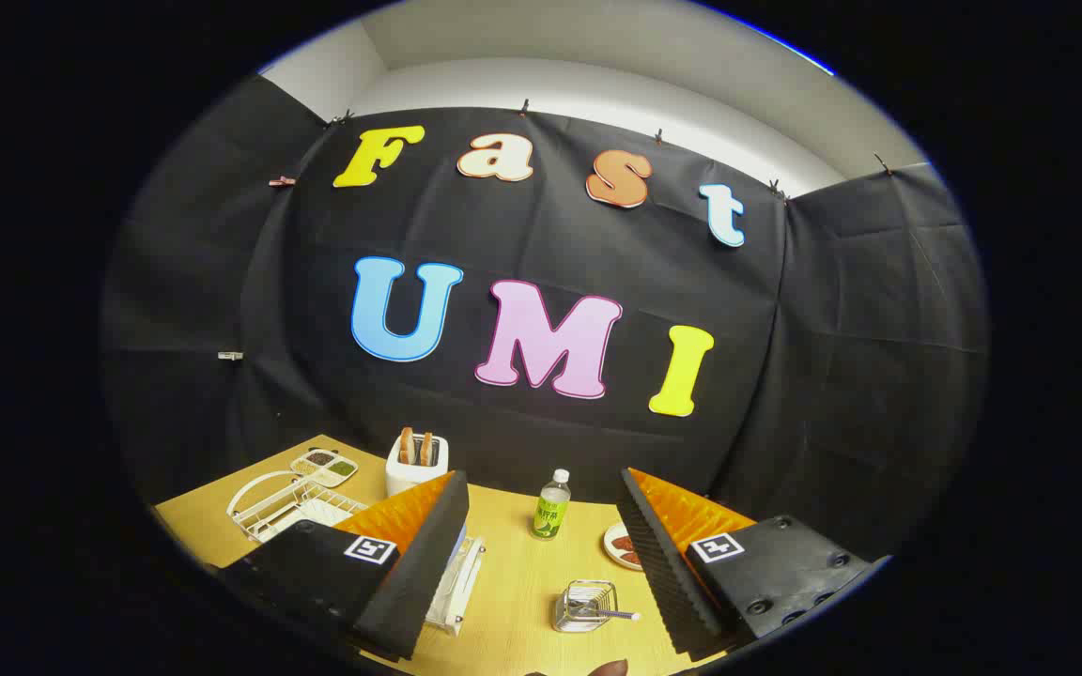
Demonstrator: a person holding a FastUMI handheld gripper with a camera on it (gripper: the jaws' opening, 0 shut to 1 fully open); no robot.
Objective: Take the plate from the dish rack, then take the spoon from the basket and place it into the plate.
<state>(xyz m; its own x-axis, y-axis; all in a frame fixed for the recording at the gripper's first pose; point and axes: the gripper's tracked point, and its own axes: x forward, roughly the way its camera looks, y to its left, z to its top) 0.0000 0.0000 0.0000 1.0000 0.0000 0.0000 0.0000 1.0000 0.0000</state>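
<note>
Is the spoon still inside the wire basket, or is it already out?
Inside. The spoon lies in the wire basket, its handle poking over the rim. The claw is open, well above the table, holding nothing.

On the wooden table (513, 601): a white toaster (416, 462) with two slices of toast (415, 446), a divided snack tray (324, 466) beside it, a green-labelled bottle (551, 506), a small dish of reddish food (620, 547).
</note>
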